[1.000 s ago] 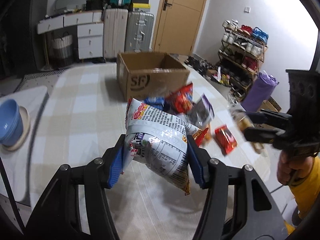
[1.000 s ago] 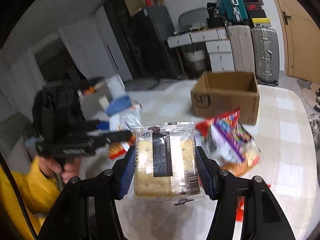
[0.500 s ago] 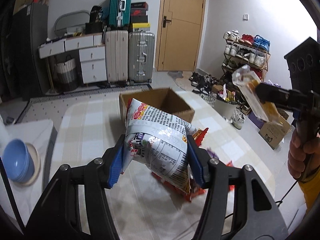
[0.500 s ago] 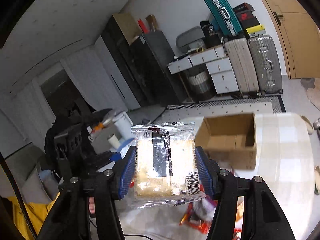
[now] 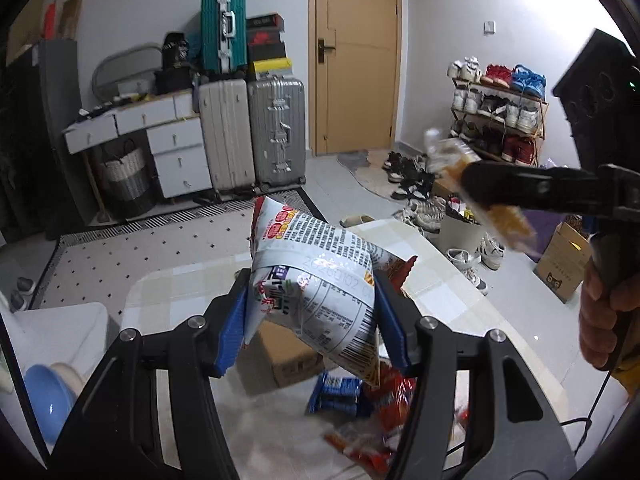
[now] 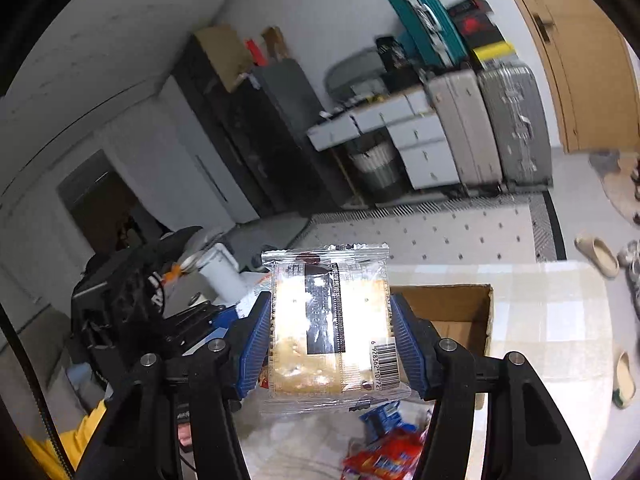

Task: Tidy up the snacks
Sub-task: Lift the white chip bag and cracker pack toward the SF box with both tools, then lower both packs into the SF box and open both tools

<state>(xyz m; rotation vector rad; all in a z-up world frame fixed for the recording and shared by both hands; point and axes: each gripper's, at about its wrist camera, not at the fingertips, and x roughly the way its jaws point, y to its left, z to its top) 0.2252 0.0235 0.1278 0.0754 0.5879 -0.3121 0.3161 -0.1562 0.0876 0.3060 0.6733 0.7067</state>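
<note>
My left gripper (image 5: 310,322) is shut on a white chip bag (image 5: 316,280) with red print and a barcode, held high above the table. My right gripper (image 6: 330,344) is shut on a clear pack of crackers (image 6: 330,332), also held high; it shows at the right of the left wrist view (image 5: 480,196). The open cardboard box (image 6: 452,316) stands on the checked table below and behind the crackers, and shows under the chip bag (image 5: 288,356). Loose snack packs, blue (image 5: 340,394) and red (image 6: 384,456), lie on the table near the box.
A blue bowl (image 5: 48,400) sits on a white side table at the left. Suitcases (image 5: 252,132), white drawers, a door and a shoe rack (image 5: 496,108) line the far walls. The table edge (image 5: 460,272) runs at the right.
Both grippers have risen and tilted up with their packs still held. The box and loose snacks have dropped low in both views.
</note>
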